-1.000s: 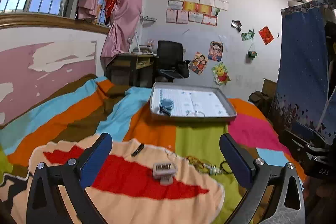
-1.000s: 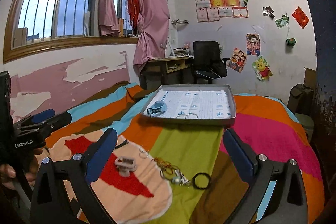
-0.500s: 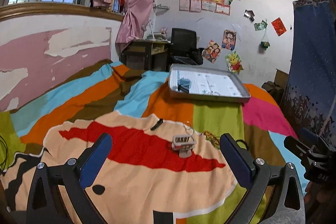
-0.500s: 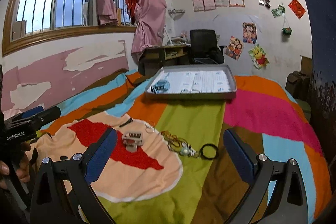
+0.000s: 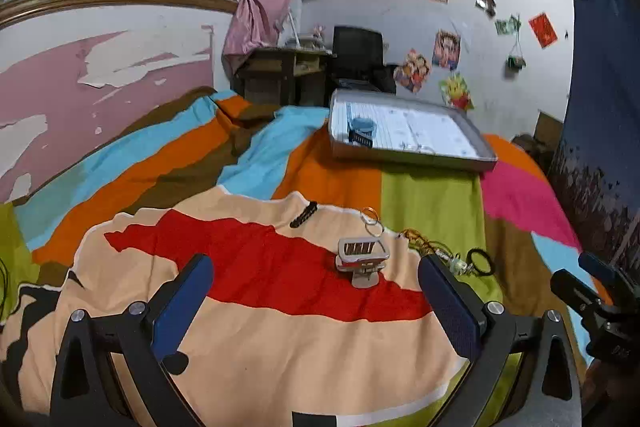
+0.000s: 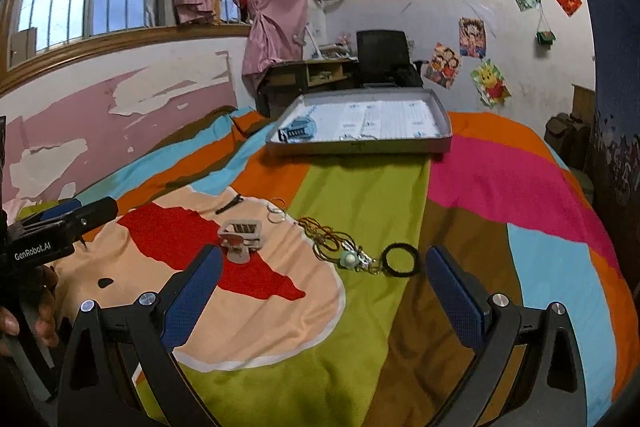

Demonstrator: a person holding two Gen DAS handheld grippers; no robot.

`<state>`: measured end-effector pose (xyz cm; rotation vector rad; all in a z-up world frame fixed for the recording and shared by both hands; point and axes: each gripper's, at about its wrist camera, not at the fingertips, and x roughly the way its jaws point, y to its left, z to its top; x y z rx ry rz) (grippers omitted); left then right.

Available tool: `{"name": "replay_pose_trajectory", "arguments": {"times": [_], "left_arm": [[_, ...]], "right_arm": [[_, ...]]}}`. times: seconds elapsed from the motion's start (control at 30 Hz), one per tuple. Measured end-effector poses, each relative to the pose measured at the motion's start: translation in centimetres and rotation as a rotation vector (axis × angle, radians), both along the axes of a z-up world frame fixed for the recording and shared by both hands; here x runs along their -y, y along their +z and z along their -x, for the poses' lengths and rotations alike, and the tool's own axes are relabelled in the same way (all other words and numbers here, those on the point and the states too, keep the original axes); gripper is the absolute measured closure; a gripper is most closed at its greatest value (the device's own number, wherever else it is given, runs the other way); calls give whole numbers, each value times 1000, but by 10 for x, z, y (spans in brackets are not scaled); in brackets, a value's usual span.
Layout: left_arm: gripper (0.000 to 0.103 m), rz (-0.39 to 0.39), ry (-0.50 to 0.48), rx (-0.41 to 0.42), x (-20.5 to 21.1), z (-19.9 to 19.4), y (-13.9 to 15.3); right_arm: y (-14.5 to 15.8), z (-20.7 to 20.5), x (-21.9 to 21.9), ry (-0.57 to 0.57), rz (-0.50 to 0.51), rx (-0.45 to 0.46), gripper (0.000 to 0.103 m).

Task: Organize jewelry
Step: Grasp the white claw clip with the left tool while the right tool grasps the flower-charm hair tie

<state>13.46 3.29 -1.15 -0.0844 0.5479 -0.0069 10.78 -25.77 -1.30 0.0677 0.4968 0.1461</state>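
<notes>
On the striped bedspread (image 5: 428, 203), the hair claw (image 5: 362, 257) lies ahead-right of the spread, empty left gripper (image 5: 316, 301), probably nearer it than the equally spread, empty right gripper (image 6: 320, 291).

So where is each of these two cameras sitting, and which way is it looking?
Left wrist: rides the left gripper, facing along the bed toward the tray; its own two open fingers frame the hair claw, with the right gripper at the right edge.
Right wrist: rides the right gripper, facing the same way; its open fingers frame the necklace and black hair tie, with the left gripper and a hand at left.
Shared: tray, claw, necklace, hair tie.
</notes>
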Motion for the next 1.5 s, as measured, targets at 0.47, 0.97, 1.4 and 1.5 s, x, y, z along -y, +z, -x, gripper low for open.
{"name": "replay_pose_trajectory", "arguments": {"times": [0.47, 0.97, 1.4, 1.5], "left_arm": [[0, -4, -4, -6, 29, -76, -31], [22, 97, -73, -168, 22, -128, -84], [75, 198, -174, -290, 23, -147, -97], [84, 186, -181, -295, 26, -146, -96]], "right_arm": [[-23, -69, 21, 5, -34, -74, 5], [-100, -147, -2, 65, -46, -261, 56], [-130, -167, -13, 103, -83, -344, 65], [-136, -170, -16, 99, -79, -363, 69]]}}
